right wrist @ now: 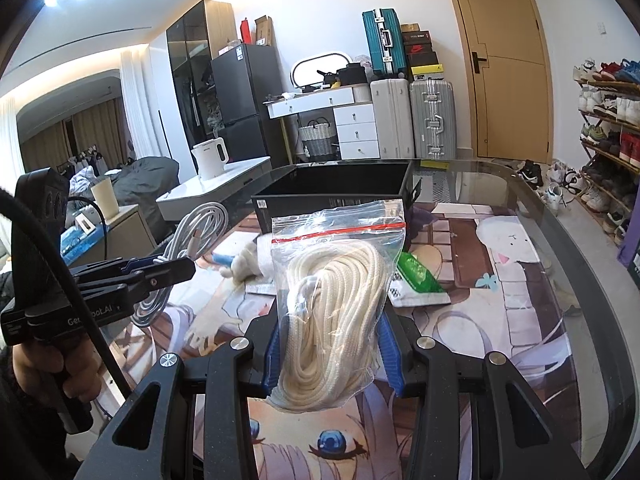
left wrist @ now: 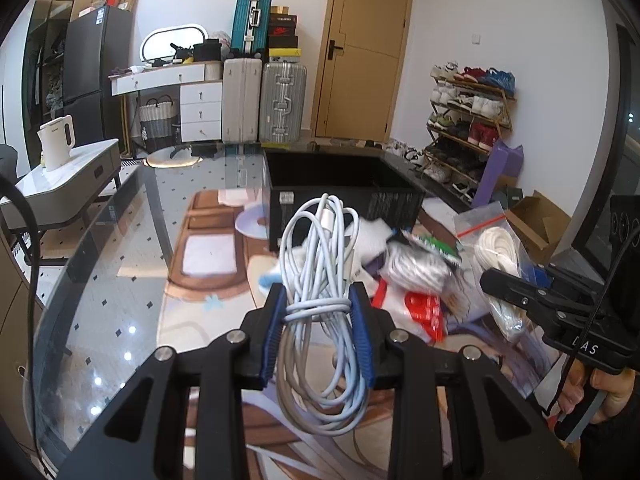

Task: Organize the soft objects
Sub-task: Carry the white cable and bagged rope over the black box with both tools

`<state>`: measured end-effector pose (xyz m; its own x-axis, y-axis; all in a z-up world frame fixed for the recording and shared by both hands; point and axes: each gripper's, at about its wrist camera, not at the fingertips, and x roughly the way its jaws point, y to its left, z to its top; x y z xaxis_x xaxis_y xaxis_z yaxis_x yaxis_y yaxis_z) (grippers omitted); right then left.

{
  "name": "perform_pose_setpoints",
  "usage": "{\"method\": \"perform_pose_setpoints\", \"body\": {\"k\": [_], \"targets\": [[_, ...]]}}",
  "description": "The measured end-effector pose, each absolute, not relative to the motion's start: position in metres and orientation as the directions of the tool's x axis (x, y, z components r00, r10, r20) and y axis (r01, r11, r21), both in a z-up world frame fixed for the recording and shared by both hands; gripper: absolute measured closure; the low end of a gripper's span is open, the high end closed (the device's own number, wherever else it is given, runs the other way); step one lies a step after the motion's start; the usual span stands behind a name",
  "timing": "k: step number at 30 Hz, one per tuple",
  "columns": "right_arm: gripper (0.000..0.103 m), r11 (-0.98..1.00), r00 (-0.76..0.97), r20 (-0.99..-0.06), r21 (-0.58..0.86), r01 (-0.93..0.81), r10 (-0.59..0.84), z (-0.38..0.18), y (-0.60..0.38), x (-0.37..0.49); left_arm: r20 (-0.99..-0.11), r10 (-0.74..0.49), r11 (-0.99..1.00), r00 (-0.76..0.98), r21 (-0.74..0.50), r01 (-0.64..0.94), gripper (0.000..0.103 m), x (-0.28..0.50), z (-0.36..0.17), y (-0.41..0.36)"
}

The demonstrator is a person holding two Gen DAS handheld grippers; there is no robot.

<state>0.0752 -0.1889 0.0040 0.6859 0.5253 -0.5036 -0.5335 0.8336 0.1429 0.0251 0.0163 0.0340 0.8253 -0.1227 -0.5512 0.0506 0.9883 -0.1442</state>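
Note:
My left gripper (left wrist: 319, 306) is shut on a coiled white cable (left wrist: 320, 264), which hangs above the glass table; the same cable (right wrist: 192, 236) shows at the left of the right wrist view. My right gripper (right wrist: 334, 322) is shut on a clear zip bag of cream rope (right wrist: 340, 280), held upright over the table. That bag (left wrist: 500, 256) and the right gripper (left wrist: 520, 284) appear at the right in the left wrist view. An open black box (left wrist: 344, 196) (right wrist: 336, 196) stands just beyond both loads.
On the table lie a green packet (right wrist: 418, 274), a white glove (right wrist: 248, 264), a red-and-white packet (left wrist: 424, 308) and other small items. The glass table's edge (right wrist: 560, 248) curves on the right. A shoe rack (left wrist: 468, 128) and suitcases (left wrist: 280, 104) stand behind.

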Motion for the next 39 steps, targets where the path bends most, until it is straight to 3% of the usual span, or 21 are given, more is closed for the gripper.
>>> {"method": "perform_pose_setpoints", "body": {"k": [15, 39], "targets": [[0.062, 0.818, 0.689, -0.479, 0.118, -0.563, 0.544, 0.054, -0.183, 0.107, -0.488, -0.137, 0.988, 0.862, -0.134, 0.081, 0.072, 0.052, 0.07, 0.022], [0.062, 0.789, 0.638, -0.512, 0.144, -0.597, 0.576, 0.079, -0.151, 0.186, -0.485, -0.152, 0.984, 0.861, -0.16, 0.084, 0.072, 0.121, 0.086, 0.033]]}}
